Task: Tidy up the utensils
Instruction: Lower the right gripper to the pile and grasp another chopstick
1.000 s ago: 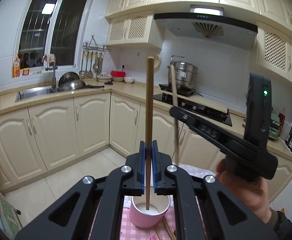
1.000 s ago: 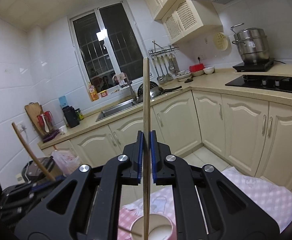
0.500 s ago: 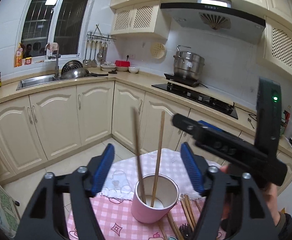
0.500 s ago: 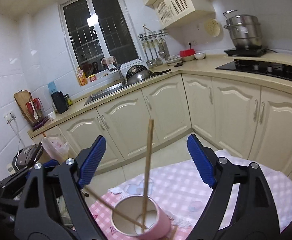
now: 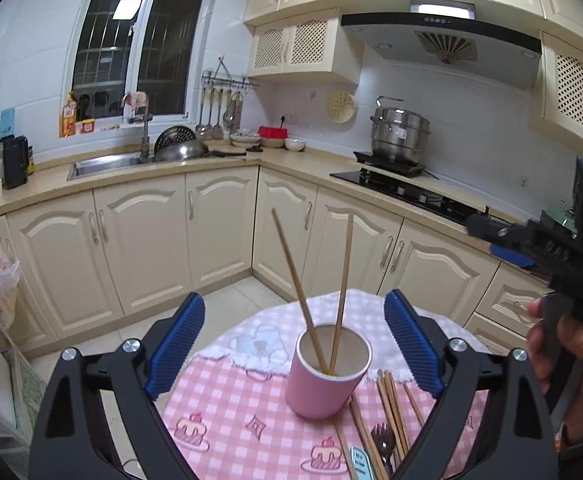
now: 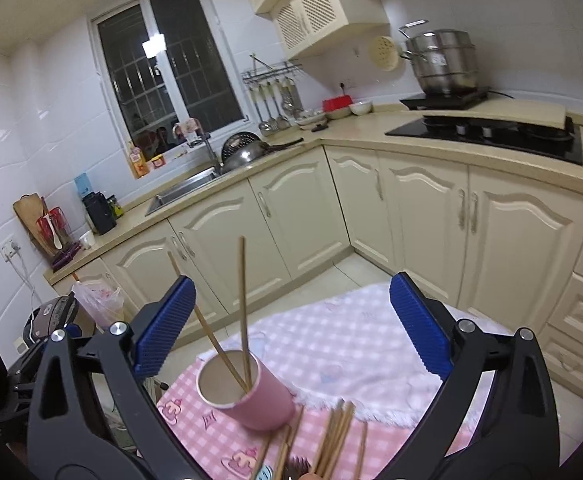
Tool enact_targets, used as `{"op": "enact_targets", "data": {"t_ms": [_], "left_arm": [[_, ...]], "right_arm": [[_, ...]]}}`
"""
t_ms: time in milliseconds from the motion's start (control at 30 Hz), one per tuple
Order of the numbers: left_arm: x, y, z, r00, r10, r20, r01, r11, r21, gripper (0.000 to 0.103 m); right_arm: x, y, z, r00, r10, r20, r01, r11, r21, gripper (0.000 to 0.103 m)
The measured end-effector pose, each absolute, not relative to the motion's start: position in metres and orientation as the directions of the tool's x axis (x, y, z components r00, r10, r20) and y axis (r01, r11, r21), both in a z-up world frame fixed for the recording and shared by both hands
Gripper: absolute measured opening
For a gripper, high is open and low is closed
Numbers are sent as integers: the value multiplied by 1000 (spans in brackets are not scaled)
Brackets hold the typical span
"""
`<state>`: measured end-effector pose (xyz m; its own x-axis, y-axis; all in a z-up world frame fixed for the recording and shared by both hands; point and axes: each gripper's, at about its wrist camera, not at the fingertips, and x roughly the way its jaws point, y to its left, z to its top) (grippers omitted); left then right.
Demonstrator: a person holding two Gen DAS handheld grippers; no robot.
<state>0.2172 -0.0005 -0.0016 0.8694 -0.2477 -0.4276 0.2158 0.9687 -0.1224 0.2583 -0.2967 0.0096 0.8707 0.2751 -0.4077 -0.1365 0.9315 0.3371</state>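
Status: partly done.

Pink cup stands upright on the checked cloth covering the counter. Two chopsticks stand in it, lower ends at the cup bottom, upper ends leaning apart. Right wrist view confirms the same cup with two sticks inside, one nearly vertical, one slanted toward the left.

Left tongs: jaws wide apart, nothing between the blue pads. They hover over the cup, not touching it or the sticks.

Right tongs: jaws likewise wide apart and empty, positioned above the cloth, with the cup low and to the left in this view. In the left view the right tool body and the person's hand show at the right edge.

Left to do: a loose bundle of chopsticks lies flat on the cloth just beside the cup, on its right in the left view. A dark fork lies among them, and a light blue handle shows at the bottom edge; I cannot tell what utensil it belongs to. The right view shows the same pile, blurred; exact count unreadable, but more than four sticks.

Judgement: two sticks sorted, most of the pile remaining. Early stage. Next pick probably comes from the bundle beside the cup. Whether the fork goes in the same cup is not determinable here.
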Motion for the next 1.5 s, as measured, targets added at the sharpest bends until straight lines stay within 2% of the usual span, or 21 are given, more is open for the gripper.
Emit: {"op": "enact_targets", "data": {"t_ms": [167, 400, 800, 1067, 1300, 1367, 1500], "left_arm": [[208, -1, -12, 856, -235, -461, 206, 972, -112, 89], [197, -12, -39, 813, -233, -534, 227, 971, -79, 89], [199, -44, -105, 671, -234, -703, 288, 957, -43, 89], [214, -59, -154, 558, -222, -800, 298, 953, -57, 89], [231, -70, -181, 481, -216, -850, 300, 951, -71, 62], [234, -73, -185, 464, -212, -860, 299, 951, -72, 54], [241, -77, -187, 447, -216, -868, 311, 948, -75, 52]], "right_arm": [[244, -309, 5, 859, 256, -443, -111, 938, 328, 96], [227, -323, -18, 806, 220, -549, -62, 955, 290, 96], [214, -322, -98, 640, 142, -755, -10, 984, 176, 96], [213, -309, -145, 534, 103, -839, -22, 994, 108, 96], [215, -296, -164, 488, 100, -867, -54, 995, 84, 95], [217, -293, -167, 480, 97, -872, -61, 995, 78, 90], [224, -287, -174, 457, 92, -885, -73, 995, 66, 84]]}}
